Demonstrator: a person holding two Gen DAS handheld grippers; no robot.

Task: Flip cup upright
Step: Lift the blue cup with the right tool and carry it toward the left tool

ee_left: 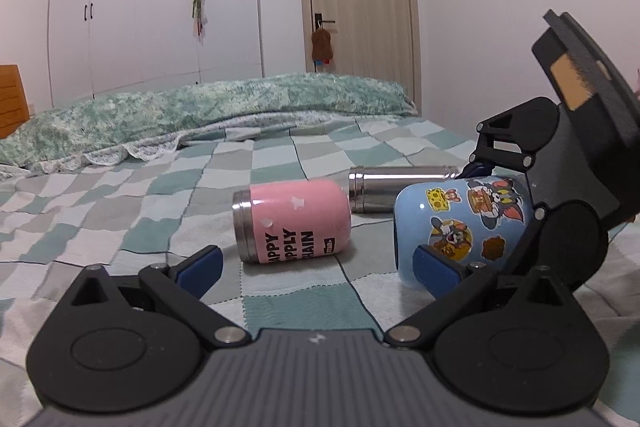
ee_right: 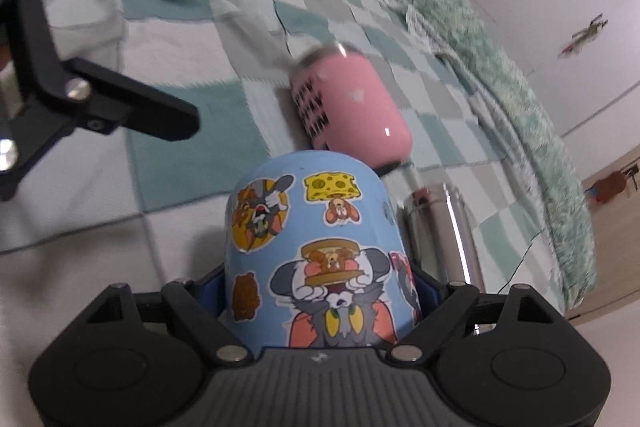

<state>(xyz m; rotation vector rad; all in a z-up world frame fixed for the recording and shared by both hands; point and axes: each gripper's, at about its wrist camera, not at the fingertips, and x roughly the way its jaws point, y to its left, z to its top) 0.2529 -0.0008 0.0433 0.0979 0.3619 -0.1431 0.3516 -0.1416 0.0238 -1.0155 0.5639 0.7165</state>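
1. Step in hand, as judged: the grasp-and-lift stage of righting the blue cup. The cup is clamped near its open end by the right claw, with the rounded closed end pointing away from the camera
2. In the left wrist view the blue cup is seen on its side, low over the checked bedspread, just beside the pink cup. Whether it is touching the bed cannot be told
3. The left claw is held wide apart and gripping nothing, close in front of the blue cup and the pink cup
4. Next move, as judged: a wrist rotation is called for so the closed end is brought down onto the bed, then release. Soft bedding means tipping is a risk
5. The pink cup and a steel flask are also lying on their sides, the flask just behind the other 2
6. Hard to make out: the blue cup's rim is hidden behind the right claw body, the right claw pads are mostly covered, and the right wrist view is motion-blurred. The flask's far end is cut off by the blue cup
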